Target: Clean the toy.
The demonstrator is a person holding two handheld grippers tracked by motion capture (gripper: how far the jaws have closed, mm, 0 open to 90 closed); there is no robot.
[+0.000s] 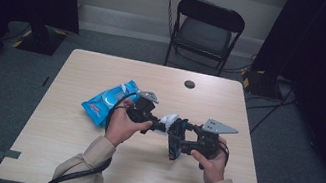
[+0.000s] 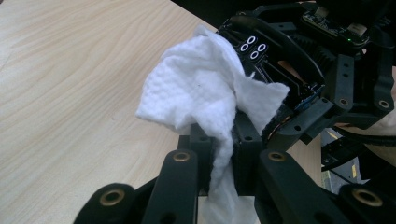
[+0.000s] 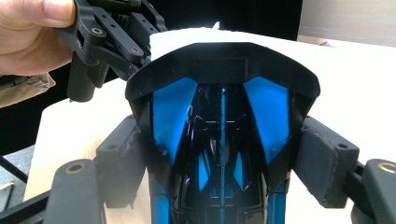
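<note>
Pack [image 1: 107, 102]: blue, flat on the bench [image 1: 63, 155], left of the wipe.
Left gripper [image 1: 158, 122]: jaws nearly closed, pinching the wipe, just left of it.
Wipe [image 2: 205, 88]: white, crumpled, raised off the bench, pressed on the mouse's front edge.
Mouse [image 3: 222, 130]: black with blue panels, just right of the wipe, off the bench.
Right gripper [image 1: 177, 142]: jaws set wide, pads clamping the mouse's sides, right of the wipe.
</note>
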